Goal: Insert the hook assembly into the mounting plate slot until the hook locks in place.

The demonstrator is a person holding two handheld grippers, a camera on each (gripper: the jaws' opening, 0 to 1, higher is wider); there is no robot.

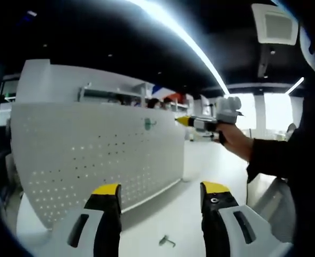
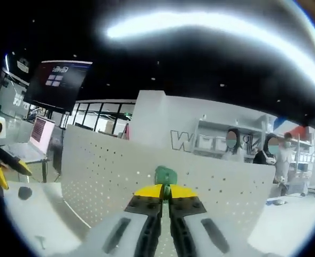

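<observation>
The white perforated mounting plate [image 1: 93, 155] stands upright on a white table. A green hook assembly [image 1: 150, 123] sits against its face near the top. In the right gripper view that green hook assembly [image 2: 166, 175] shows just past my right gripper [image 2: 166, 190], whose yellow-tipped jaws are shut together on its near end, against the mounting plate [image 2: 109, 176]. A hand holds the right gripper [image 1: 183, 121] level with the hook. My left gripper [image 1: 161, 188] hangs low in front of the plate, open and holding nothing.
A small loose metal hook [image 1: 167, 241] lies on the white table [image 1: 189, 176] between my left jaws. The left gripper [image 2: 2, 166] shows at the left edge. A laptop [image 2: 39, 136] stands behind the plate, and people stand by shelves [image 2: 216, 142].
</observation>
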